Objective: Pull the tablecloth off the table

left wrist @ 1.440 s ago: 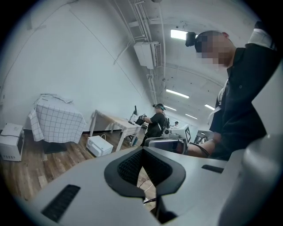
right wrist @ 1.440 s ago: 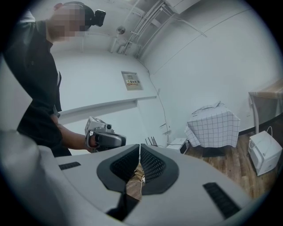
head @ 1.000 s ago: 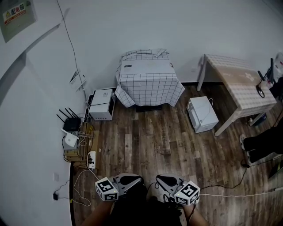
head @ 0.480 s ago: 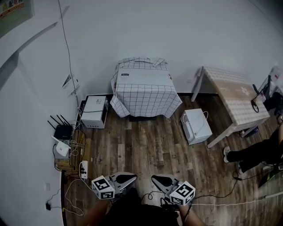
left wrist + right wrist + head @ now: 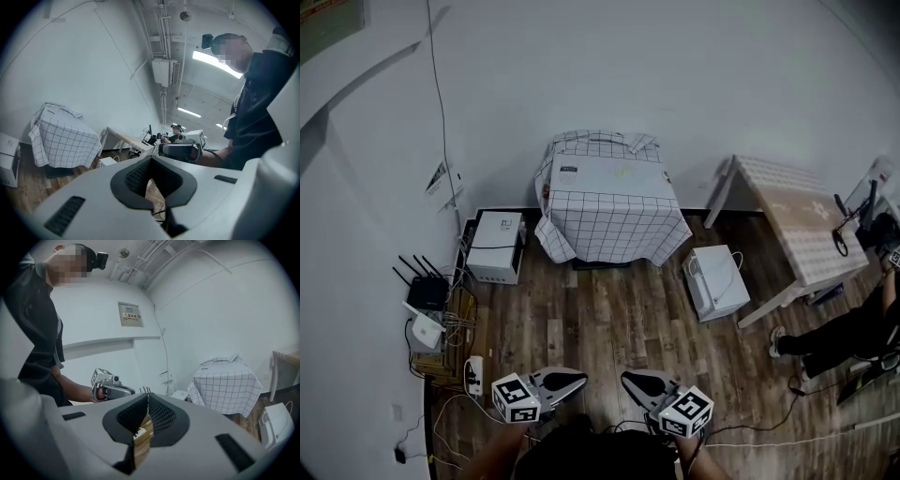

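My left gripper and right gripper share one build: a light grey moulded shell, black ribbed pads and black slots in the shell. Each carries a white cube with black square markers. I wear a dark top, its sleeves ending above the forearm, and a black head camera.

Person cut off at the right edge; wall poster cropped at top left
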{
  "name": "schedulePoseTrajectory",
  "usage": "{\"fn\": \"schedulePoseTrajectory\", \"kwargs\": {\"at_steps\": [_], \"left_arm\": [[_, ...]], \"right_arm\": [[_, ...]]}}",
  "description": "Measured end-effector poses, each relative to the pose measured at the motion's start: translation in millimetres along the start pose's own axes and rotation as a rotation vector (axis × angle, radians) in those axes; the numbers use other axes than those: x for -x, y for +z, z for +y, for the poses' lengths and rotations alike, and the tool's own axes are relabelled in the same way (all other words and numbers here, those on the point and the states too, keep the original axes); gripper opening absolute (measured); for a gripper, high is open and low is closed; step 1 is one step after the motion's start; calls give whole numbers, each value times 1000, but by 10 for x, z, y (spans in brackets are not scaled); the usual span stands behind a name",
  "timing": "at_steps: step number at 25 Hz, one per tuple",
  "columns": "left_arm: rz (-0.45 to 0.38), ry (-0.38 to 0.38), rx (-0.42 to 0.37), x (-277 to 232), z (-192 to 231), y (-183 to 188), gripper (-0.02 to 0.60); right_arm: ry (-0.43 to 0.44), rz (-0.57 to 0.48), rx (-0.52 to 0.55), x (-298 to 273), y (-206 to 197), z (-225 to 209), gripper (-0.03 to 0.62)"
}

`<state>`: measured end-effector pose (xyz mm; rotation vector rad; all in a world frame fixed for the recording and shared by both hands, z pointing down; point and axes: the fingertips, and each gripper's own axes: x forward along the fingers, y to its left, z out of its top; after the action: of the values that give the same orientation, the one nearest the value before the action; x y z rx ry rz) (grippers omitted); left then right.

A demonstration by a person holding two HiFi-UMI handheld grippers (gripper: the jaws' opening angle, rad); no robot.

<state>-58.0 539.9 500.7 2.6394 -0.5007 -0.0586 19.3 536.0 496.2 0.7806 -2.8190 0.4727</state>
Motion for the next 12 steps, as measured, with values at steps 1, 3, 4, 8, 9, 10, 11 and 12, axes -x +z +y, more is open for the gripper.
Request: {"fn": "schedulePoseTrajectory", "kwargs": {"at_steps": [1, 3, 4, 8, 9, 10, 11, 12], "left_arm": [[-1, -2, -1, 11, 56, 18, 9], [-4, -3, 3, 36, 152, 44, 9], [-5, -2, 7, 41, 185, 45, 9], [-1, -7, 23, -20, 297, 56, 9], [1, -8, 24, -43, 323, 66, 9], [2, -10, 25, -65, 348, 75, 9], [1, -9, 27, -90, 379, 82, 9], [0, -7, 29, -117, 421, 89, 9]], "right_arm": [[-1, 4, 0, -50, 0, -18, 23], [-1, 8, -4, -125, 16, -31, 23], [1, 9, -6, -144, 24, -37, 23], [-6, 10, -16, -203, 74, -169, 23], [-7, 11, -20, -223, 83, -211, 23], [-6, 12, -22, -241, 85, -249, 23], [-3, 13, -23, -259, 83, -288, 23], [2, 14, -24, -279, 81, -331, 23]]}}
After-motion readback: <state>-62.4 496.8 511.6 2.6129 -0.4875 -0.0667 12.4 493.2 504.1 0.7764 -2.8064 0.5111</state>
